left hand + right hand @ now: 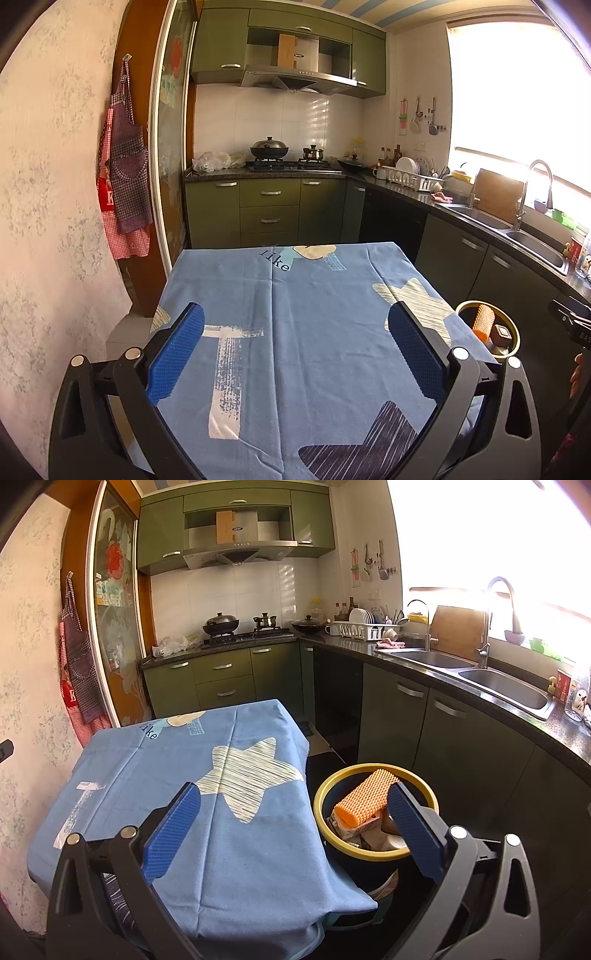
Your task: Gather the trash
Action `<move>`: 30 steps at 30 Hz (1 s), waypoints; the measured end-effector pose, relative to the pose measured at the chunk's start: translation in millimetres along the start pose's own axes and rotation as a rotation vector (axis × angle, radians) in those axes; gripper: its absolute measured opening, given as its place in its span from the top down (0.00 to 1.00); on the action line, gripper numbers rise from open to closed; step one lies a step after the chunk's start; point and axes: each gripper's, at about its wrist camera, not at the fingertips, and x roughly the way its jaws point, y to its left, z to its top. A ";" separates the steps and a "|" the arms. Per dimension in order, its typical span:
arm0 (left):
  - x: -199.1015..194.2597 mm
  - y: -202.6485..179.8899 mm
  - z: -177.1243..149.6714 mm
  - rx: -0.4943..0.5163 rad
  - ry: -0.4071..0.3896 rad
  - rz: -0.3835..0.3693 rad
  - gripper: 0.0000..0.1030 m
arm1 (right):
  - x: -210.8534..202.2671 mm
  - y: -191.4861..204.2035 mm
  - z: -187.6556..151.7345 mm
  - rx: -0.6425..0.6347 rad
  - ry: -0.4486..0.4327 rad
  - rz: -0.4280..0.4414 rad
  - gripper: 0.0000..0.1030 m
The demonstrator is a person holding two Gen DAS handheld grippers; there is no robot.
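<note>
Both grippers (pixel 295 347) (pixel 295 823) gape empty; only right wrist shows bin's (pixel 373 771) cartons (pixel 354 829).

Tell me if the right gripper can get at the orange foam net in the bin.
Probably yes. The right gripper is open and empty, and the orange foam net lies on top of the trash in the open-topped bin, nothing over it.

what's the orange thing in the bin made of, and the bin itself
The orange piece looks like soft foam netting, matte, with a raised mesh texture, probably fruit wrap. The bin seems to be plastic: a smooth, slightly glossy yellow rim on a dark body, though the body is mostly hidden.
</note>
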 end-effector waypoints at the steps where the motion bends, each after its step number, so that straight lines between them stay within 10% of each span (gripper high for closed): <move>1: 0.1 -0.3 0.1 0.001 0.001 -0.001 0.05 | 0.3 -0.5 -0.2 0.001 0.000 0.001 0.07; 30: 2.3 -2.6 0.0 0.004 0.007 -0.016 0.05 | 3.6 -2.8 -0.4 0.006 0.008 0.001 0.07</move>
